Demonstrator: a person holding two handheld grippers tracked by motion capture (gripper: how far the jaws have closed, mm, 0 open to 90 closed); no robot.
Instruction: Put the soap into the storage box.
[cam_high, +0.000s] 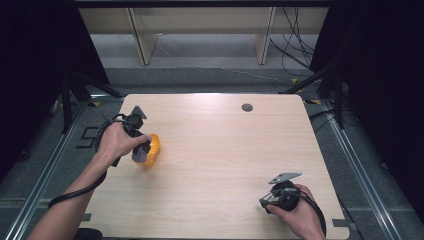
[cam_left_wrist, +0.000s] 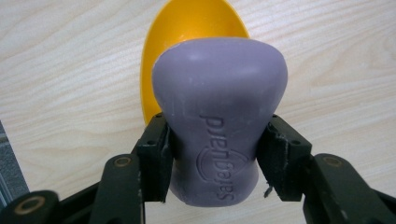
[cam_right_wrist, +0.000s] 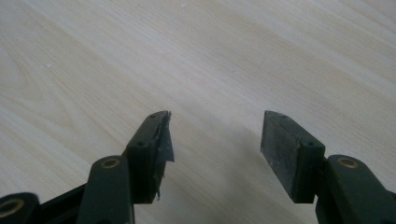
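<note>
Two grippers work over the wooden table (cam_high: 225, 150). The left gripper (cam_left_wrist: 212, 149) has its jaws clamped on the waist of a purple soap bar (cam_left_wrist: 219, 116), held just above a yellow dish (cam_left_wrist: 187, 28) near the table's left edge. The likely step is seating the bar in the dish: it should be lowered level and centred before release. The right gripper (cam_right_wrist: 215, 140) hovers near the front right corner, jaws apart and holding nothing. Bare table lies between them.
</note>
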